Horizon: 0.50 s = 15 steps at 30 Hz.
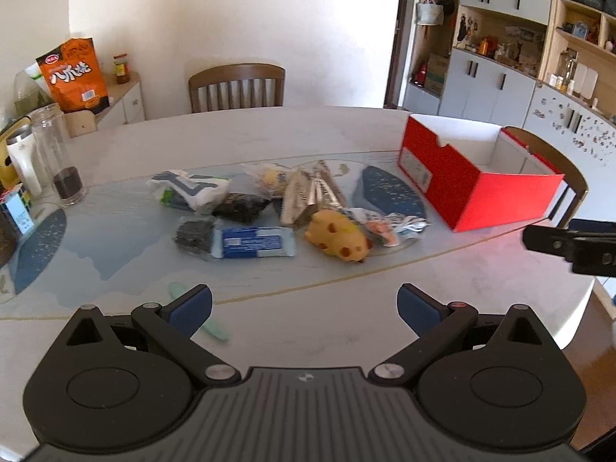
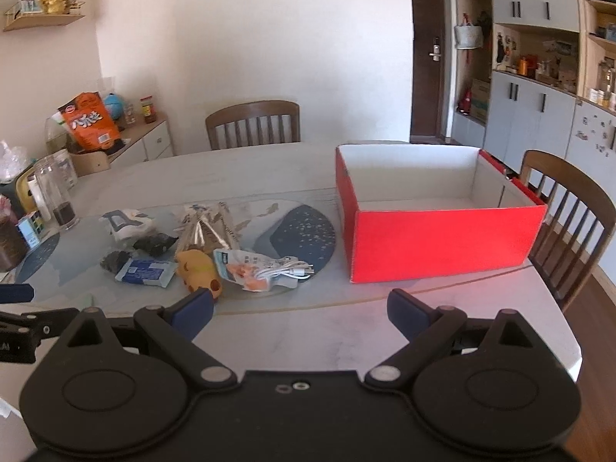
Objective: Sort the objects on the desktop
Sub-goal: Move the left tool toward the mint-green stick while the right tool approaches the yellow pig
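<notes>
A pile of small items lies mid-table: a yellow cheese-like toy (image 1: 338, 239) (image 2: 198, 268), a blue packet (image 1: 254, 241) (image 2: 145, 271), dark crinkled packets (image 1: 240, 207), a white and blue bag (image 1: 190, 188) (image 2: 123, 223), silvery wrappers (image 1: 312, 192) and a bagged white cable (image 2: 265, 269). An empty red box (image 1: 477, 188) (image 2: 439, 238) with a white inside stands to the right. My left gripper (image 1: 304, 308) hovers open above the near table edge, short of the pile. My right gripper (image 2: 300, 313) is open too, nothing between its fingers, near the box's front.
A glass jar (image 1: 57, 154) with dark contents, a white bottle and small boxes stand at the table's left. Wooden chairs (image 1: 236, 86) (image 2: 569, 208) sit behind and to the right. A pale green strip (image 1: 200, 319) lies near the left gripper. Cabinets line the right wall.
</notes>
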Available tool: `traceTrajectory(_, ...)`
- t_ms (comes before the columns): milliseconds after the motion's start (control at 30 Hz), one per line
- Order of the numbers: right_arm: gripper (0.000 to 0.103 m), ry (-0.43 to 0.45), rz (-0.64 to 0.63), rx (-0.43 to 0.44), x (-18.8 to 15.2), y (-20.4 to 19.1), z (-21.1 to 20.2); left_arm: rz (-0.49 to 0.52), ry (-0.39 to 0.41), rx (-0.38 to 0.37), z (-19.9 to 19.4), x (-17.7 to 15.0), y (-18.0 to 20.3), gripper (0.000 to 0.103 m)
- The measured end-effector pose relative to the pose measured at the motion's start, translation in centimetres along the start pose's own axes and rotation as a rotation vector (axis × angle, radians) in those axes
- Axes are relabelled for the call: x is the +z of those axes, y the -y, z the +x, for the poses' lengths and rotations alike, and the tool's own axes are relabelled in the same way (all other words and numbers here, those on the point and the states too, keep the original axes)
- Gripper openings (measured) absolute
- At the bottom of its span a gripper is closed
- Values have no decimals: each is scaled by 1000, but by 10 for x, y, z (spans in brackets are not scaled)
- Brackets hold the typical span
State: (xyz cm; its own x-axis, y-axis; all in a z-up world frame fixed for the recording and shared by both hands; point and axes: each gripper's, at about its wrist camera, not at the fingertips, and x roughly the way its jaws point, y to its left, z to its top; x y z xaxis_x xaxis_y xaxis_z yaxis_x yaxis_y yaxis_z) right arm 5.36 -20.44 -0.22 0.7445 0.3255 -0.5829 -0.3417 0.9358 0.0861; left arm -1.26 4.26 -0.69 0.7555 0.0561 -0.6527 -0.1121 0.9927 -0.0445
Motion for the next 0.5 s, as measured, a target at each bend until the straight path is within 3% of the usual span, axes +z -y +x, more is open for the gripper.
traceTrajectory(500,97,-21,-16,12,-3,-18,16,60,-38,-15,26,-13,-32,103)
